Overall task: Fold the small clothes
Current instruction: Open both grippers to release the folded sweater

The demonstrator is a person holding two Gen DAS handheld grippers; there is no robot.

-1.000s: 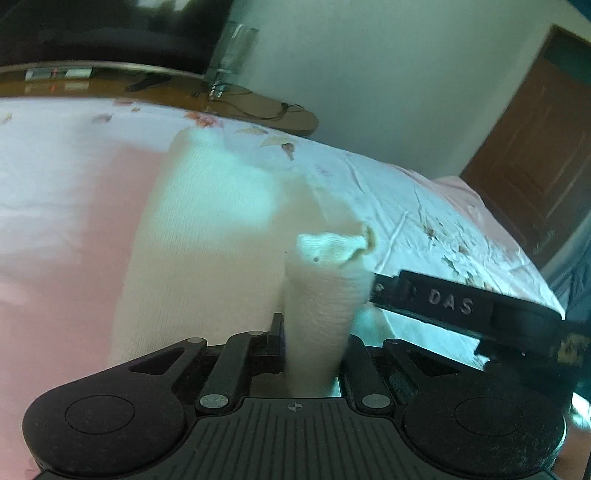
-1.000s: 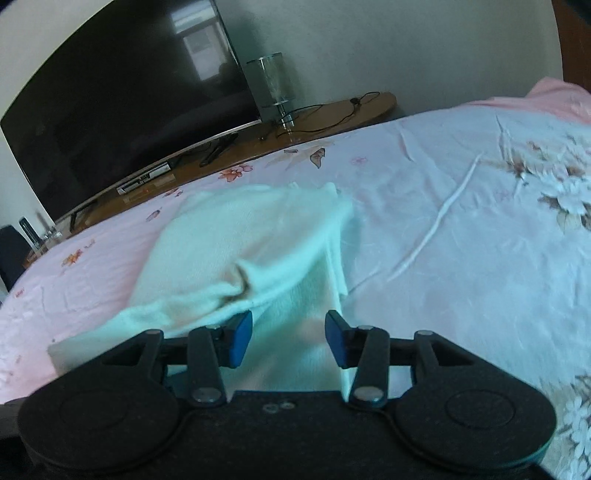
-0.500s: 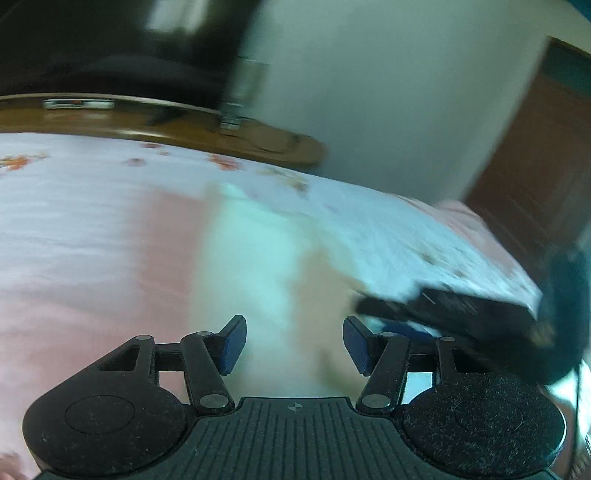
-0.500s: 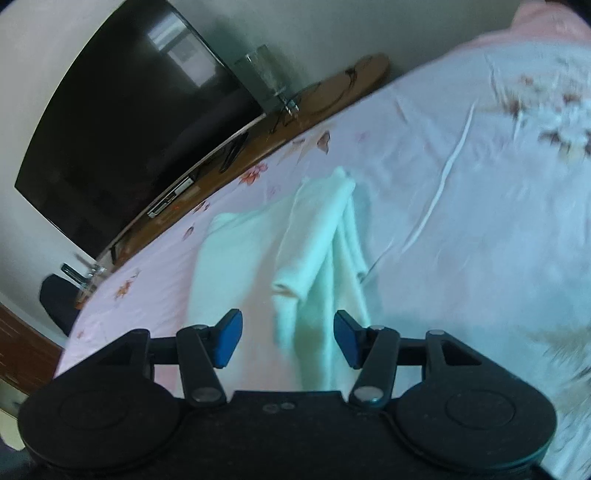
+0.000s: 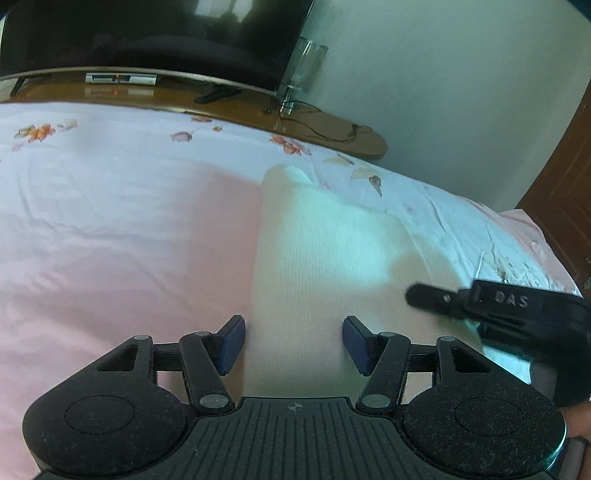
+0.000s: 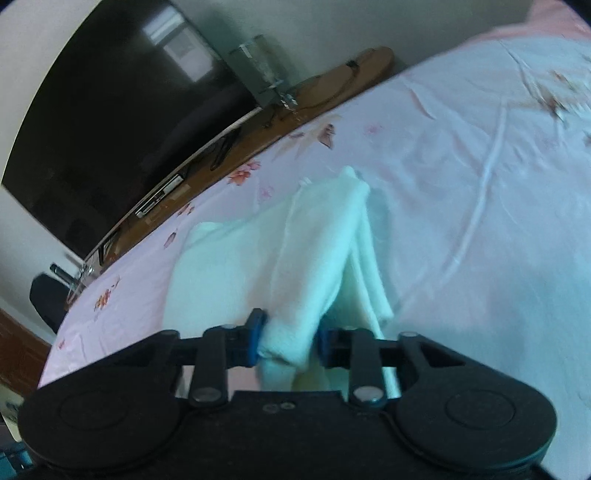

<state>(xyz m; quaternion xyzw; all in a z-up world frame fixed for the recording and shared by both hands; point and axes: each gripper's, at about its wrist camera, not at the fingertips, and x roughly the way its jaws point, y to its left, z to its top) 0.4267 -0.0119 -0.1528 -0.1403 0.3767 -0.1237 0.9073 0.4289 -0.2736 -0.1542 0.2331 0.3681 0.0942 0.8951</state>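
A small white knitted garment [image 5: 325, 251] lies on the pink floral bedsheet [image 5: 110, 229], partly folded. My left gripper [image 5: 291, 341] is open and empty, its blue pads either side of the garment's near end. My right gripper [image 6: 290, 338] is shut on a bunched fold of the same garment [image 6: 314, 251] and holds it lifted off the sheet. The right gripper also shows in the left wrist view [image 5: 491, 310], at the garment's right edge.
A wooden TV bench [image 5: 221, 110] with a large dark television [image 5: 155, 33], a glass vase [image 5: 303, 66] and cables runs along the bed's far edge. A brown door [image 5: 561, 192] stands at the right. A dark chair [image 6: 48, 299] sits at the left.
My left gripper let go of the garment fold and opened. My right gripper, open before, closed on a fold of the garment and lifted it.
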